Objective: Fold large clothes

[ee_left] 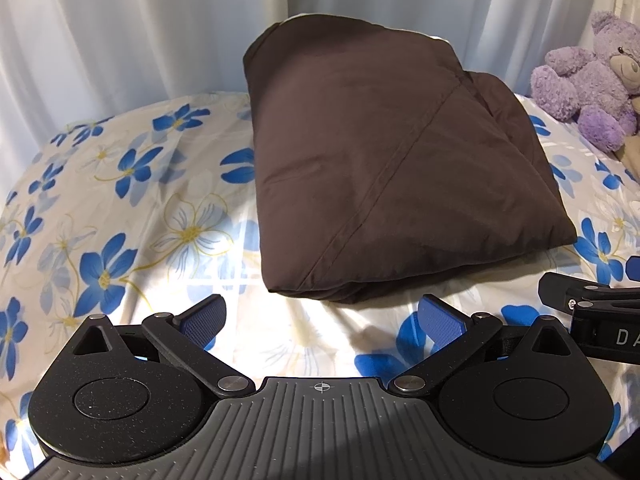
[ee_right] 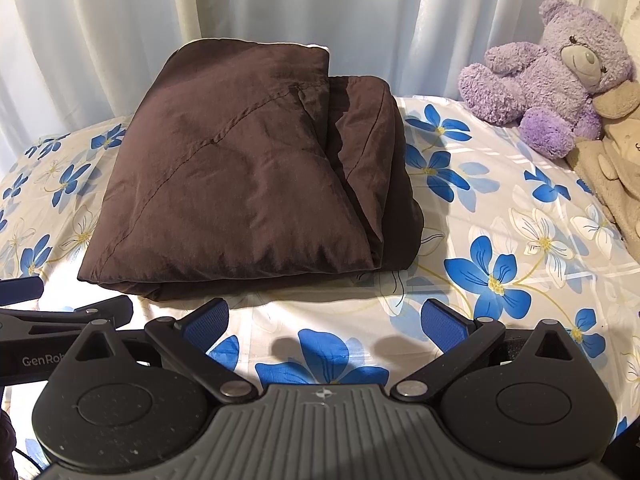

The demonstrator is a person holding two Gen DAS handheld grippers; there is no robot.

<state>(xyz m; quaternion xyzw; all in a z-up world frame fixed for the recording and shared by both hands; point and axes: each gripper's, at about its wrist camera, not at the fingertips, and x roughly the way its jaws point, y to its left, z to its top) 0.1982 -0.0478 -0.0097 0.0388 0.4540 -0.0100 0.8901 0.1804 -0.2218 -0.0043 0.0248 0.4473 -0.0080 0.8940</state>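
A dark brown garment [ee_left: 392, 168] lies folded into a thick rectangular bundle on the flowered bedsheet [ee_left: 120, 220]; it also shows in the right wrist view [ee_right: 248, 184]. My left gripper [ee_left: 322, 320] is open and empty, just short of the bundle's near edge. My right gripper [ee_right: 326, 322] is open and empty, also just in front of the bundle. The right gripper's body [ee_left: 592, 312] shows at the right edge of the left wrist view. The left gripper's body [ee_right: 60, 320] shows at the left edge of the right wrist view.
A purple teddy bear [ee_right: 560, 72] sits at the back right of the bed, next to a beige plush toy [ee_right: 612, 152]. White curtains [ee_right: 280, 4] hang behind the bed. The bear also shows in the left wrist view [ee_left: 592, 80].
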